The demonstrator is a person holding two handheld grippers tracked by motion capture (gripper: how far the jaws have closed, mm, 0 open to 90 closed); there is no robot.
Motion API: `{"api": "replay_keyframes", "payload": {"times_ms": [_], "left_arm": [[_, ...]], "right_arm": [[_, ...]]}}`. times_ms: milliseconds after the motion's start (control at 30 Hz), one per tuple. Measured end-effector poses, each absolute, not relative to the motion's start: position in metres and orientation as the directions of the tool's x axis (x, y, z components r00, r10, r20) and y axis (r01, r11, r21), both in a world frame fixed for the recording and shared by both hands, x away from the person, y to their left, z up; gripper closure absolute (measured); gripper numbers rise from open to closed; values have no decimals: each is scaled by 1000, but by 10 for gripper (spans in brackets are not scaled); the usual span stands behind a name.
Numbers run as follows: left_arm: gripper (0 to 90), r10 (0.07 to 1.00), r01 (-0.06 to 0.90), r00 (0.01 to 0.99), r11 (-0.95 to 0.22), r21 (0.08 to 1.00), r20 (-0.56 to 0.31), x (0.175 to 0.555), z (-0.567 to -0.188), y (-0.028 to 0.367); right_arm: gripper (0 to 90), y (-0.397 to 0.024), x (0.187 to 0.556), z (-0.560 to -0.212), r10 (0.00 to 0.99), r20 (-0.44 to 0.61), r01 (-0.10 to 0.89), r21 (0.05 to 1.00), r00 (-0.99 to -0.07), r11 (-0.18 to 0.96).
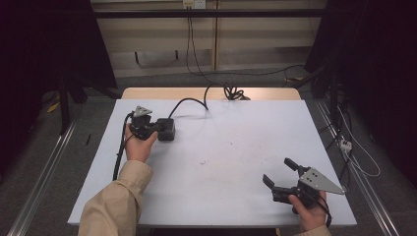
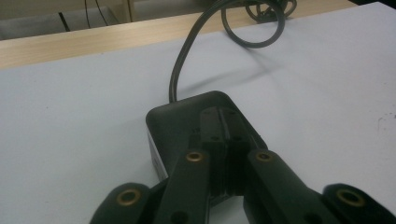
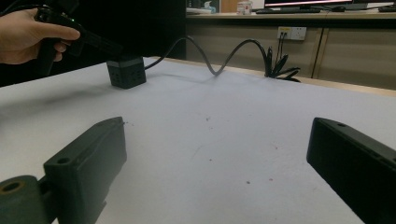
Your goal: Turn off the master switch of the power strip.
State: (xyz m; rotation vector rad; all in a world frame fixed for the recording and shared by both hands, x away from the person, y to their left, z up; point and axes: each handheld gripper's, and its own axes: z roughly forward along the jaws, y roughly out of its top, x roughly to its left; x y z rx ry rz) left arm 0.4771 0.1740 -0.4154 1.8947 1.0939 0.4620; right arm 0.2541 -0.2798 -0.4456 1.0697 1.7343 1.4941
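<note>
While my left gripper [image 2: 223, 154] rests fingers together atop the black power adapter [image 2: 187, 121] at the table's [image 1: 236, 147] far left, my right gripper [image 1: 281, 178] waits wide open; it looks rigid, dense; grip its flat sides.

A white rectangular surface [image 1: 236, 162] stands on grey floor [image 1: 44, 162]. Behind it runs a beige panelled wall [image 1: 255, 39] with a white socket [image 3: 291, 32]; dark curtains [image 1: 44, 44] flank both sides.

We see the white table [image 1: 236, 162] evenly lit from above, while the room around it falls dark. The cable [image 2: 187, 60] casts a soft shadow, and our close gripper views look slightly blurred.
</note>
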Motion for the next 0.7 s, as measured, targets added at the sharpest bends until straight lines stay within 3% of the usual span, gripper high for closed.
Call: {"api": "replay_keyframes", "payload": {"times_ms": [200,700], "left_arm": [[713,835,500,541,-225,836,-99,476,-413,174],[431,819,504,555,-194,842,-143,474,-411,171]], "right_arm": [[44,-280,254,-446,868,59,188,981,-493,40],[45,-279,255,-446,865,56,189,981,-499,45]]}}
